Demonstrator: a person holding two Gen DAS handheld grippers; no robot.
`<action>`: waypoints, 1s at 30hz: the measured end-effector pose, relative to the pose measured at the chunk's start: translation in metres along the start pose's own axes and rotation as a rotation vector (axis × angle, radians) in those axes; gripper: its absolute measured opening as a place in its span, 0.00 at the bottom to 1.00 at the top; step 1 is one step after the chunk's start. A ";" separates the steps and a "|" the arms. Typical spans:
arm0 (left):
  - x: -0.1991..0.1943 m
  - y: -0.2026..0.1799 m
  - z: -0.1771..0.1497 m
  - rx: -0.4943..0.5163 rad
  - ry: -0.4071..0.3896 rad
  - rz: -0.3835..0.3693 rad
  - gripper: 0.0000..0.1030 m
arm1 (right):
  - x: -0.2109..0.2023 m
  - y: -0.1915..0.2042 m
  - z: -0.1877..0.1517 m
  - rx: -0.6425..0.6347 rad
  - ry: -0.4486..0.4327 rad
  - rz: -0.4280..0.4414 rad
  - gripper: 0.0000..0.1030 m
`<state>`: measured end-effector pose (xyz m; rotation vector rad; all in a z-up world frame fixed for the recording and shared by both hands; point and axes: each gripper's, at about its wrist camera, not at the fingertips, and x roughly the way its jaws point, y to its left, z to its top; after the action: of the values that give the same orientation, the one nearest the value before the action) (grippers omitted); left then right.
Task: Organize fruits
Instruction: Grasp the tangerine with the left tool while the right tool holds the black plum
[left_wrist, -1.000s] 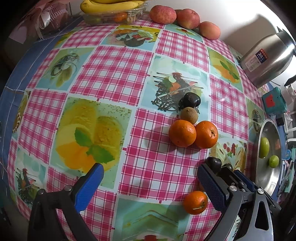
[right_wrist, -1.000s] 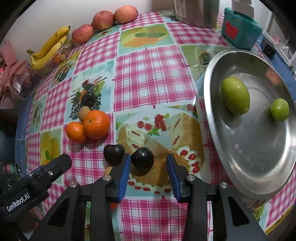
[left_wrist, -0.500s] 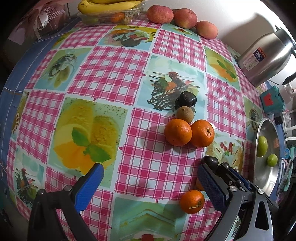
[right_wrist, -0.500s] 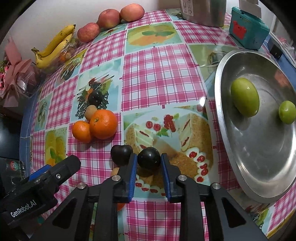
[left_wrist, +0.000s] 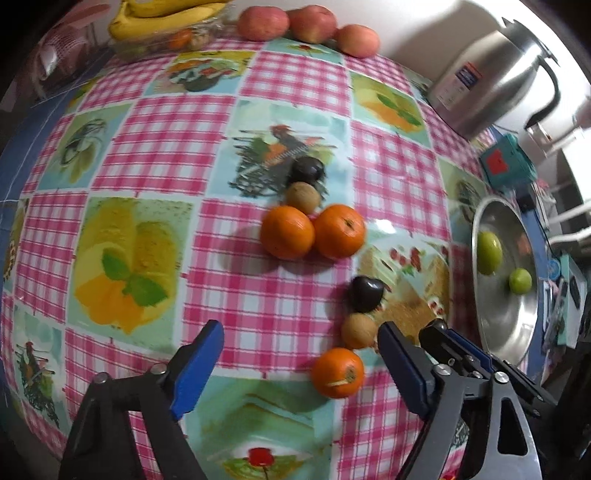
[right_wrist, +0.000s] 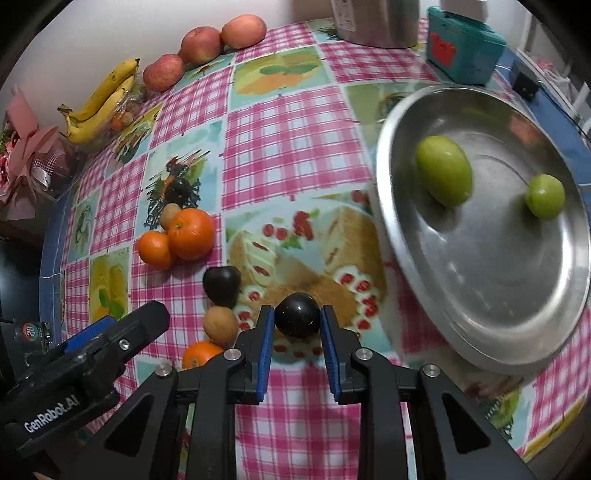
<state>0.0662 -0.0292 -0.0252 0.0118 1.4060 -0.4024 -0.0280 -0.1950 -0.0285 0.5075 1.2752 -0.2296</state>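
My right gripper (right_wrist: 297, 314) is shut on a round dark plum (right_wrist: 297, 321), held just above the checked cloth left of the steel plate (right_wrist: 480, 295). Two green fruits (right_wrist: 443, 175) lie in that plate. My left gripper (left_wrist: 301, 363) hangs over the cloth with its jaws closing. A small orange (left_wrist: 338, 373) sits between them near the right finger, and the pads are not touching it. Just beyond are a kiwi (left_wrist: 357, 330) and a heart-shaped dark plum (left_wrist: 365, 293). Farther off, two oranges (left_wrist: 287, 232), another kiwi (left_wrist: 303, 196) and a dark plum (left_wrist: 306, 170) cluster together.
Three apples (right_wrist: 201, 44) and a bunch of bananas (right_wrist: 99, 103) line the far wall. A steel kettle (left_wrist: 491, 77) and a teal box (right_wrist: 463, 55) stand behind the plate. A pink bouquet (right_wrist: 26, 158) sits off the table's left edge. The right gripper's body (left_wrist: 454, 350) crowds my left finger.
The right jaws closed onto the round dark plum and carried it slightly toward the plate. The left jaws narrowed, and the small orange now lies between them.
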 end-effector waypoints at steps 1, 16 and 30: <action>0.000 -0.003 -0.002 0.009 0.004 0.000 0.81 | -0.002 -0.002 -0.001 0.008 -0.001 -0.003 0.25; 0.020 -0.043 -0.027 0.128 0.083 0.046 0.55 | -0.017 -0.028 -0.017 0.083 -0.022 -0.002 0.25; 0.025 -0.046 -0.031 0.130 0.094 0.042 0.38 | -0.020 -0.027 -0.017 0.085 -0.027 0.016 0.25</action>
<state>0.0266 -0.0713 -0.0445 0.1681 1.4671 -0.4629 -0.0603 -0.2120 -0.0189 0.5860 1.2385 -0.2772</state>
